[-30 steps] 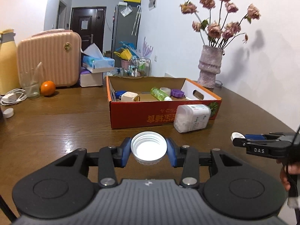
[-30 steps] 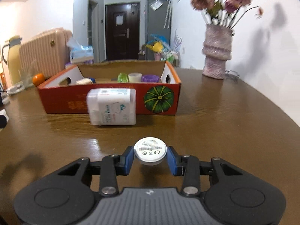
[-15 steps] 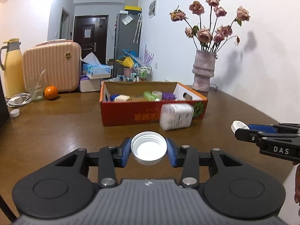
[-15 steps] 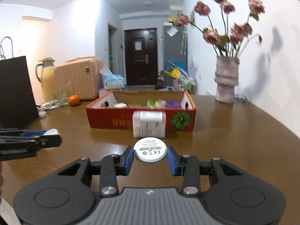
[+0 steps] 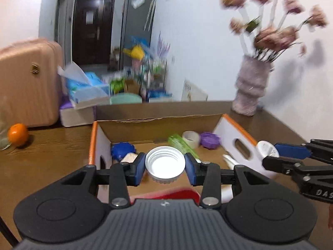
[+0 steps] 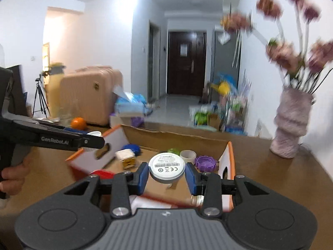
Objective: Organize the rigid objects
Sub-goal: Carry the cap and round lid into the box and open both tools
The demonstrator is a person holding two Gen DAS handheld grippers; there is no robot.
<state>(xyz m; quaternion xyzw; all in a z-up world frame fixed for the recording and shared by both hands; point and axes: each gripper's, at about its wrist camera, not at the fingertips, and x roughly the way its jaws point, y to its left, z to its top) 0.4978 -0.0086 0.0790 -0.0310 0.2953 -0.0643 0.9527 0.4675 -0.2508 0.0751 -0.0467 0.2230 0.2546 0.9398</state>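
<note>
Tabletop, brown wood, carried the open cardboard box, its orange-edged white end walls upright and its top open. Against the wall beyond stood a pink suitcase and a vase of dried flowers; an orange lay well left of the box.

Inside the box lay items judged already sorted: a blue lid, a small white carton, a green bottle, a tape roll and a purple lid. A white container and a red object, both blurred and partly hidden, showed near the front wall.

Left tongs were clamped on a white screw cap, its open side facing the camera, held over the box interior. Right tongs were clamped on a white round disc, printed face up, likewise over the box floor near its right half.

Judged progress: late in the task; both held pieces awaited release into the box, and the front items possibly remained.

Clearance: bare cardboard lay below both tongs. The two tongs stood near each other, the right one just beside the right end wall, so side room looked limited.
</note>
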